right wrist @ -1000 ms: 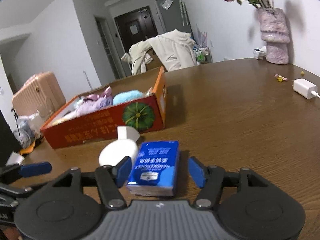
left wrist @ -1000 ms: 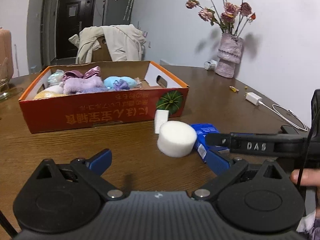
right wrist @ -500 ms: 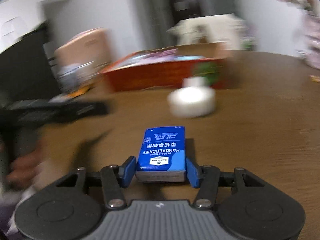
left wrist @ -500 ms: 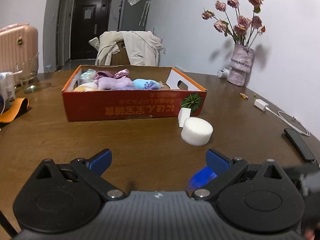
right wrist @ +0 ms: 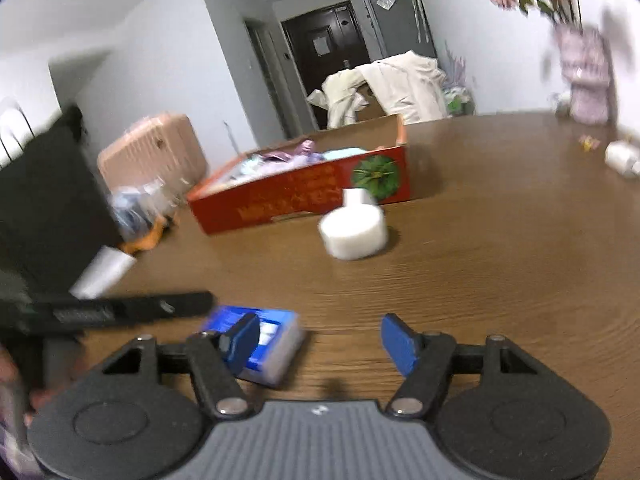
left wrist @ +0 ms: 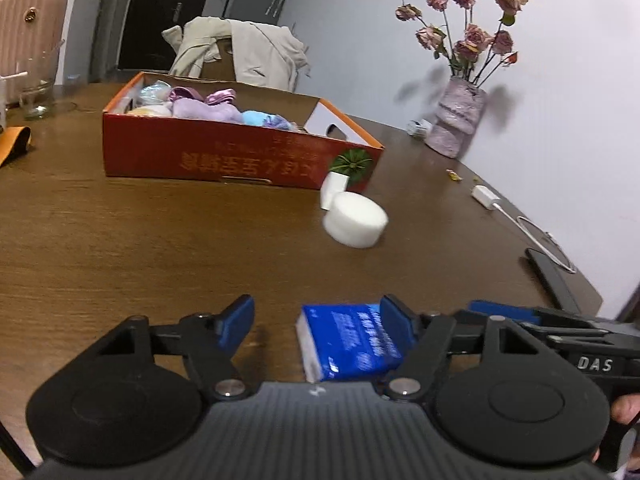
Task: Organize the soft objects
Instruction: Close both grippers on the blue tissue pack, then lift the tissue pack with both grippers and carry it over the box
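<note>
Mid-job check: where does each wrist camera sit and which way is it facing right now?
Left wrist: low over the table, facing the red box; its open gripper flanks the blue tissue pack.
Right wrist: beside it, facing the same way; its open gripper shows, pack at its left finger.
Shared: box, pack, white foam cylinder, vase.

low tabletop wrist views, shared red box (left wrist: 240,156)

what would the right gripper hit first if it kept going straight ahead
Probably the white foam cylinder: it sits nearly dead ahead of the open right gripper, with bare table between. The red cardboard box lies just behind it. Depth is uncertain.
</note>
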Available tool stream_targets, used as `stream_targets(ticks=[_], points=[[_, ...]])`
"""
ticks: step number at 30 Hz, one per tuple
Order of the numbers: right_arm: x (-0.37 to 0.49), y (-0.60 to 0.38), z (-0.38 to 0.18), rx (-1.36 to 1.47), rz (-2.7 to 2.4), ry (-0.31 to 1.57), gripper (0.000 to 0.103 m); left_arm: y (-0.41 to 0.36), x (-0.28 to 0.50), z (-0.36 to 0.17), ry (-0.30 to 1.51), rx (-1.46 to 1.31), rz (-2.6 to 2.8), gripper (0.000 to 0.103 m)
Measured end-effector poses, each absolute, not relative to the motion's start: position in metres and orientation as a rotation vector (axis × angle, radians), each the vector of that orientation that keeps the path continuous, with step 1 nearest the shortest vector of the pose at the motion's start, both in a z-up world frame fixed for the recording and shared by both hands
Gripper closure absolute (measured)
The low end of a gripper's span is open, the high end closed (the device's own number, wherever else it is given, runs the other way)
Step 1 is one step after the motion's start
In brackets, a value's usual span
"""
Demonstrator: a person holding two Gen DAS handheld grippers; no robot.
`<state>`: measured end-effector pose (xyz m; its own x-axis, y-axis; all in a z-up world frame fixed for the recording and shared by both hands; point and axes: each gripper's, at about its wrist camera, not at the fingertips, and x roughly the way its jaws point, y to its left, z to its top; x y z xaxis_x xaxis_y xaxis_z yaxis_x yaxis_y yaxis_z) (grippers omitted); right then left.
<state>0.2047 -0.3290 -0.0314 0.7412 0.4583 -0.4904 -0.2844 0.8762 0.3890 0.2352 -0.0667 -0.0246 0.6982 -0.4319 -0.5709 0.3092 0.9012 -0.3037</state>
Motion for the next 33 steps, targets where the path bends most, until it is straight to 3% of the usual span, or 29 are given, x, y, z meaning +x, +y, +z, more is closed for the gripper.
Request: stream_targets(ticks=[2,4,12,15,24,29,33], points=[[0.209,-0.322,-0.037,0.319,0.429,0.622,0.051,-0.066,0.234,-0.027,0.697,-0.202,-0.429,0.043],[0.214,-0.315,-0.041,0.323,0.422,0.633,0.057,-0.065,0.237,-0.033,0.722,-0.223,-0.432,0.058],[0.225,-0.3,-0.06,0.382,0.414,0.666,0.066,-0.057,0.251,-0.05,0.794,-0.321,-0.457,0.061],[0.226,-0.299,-0.061,0.402,0.42,0.665,0.074,-0.056,0.254,-0.052,0.806,-0.356,-0.494,0.072],[0.255,-0.313,-0.011,0.345,0.401,0.543,0.078,-0.074,0.278,-0.002,0.674,-0.307,-0.545,0.072],[0.337,-0.33,0.033,0.281,0.405,0.464,0.078,-0.085,0.368,0.038,0.621,-0.346,-0.576,0.072],[0.427,-0.335,0.05,0.225,0.369,0.499,0.078,-0.088,0.464,0.042,0.678,-0.419,-0.573,0.074]])
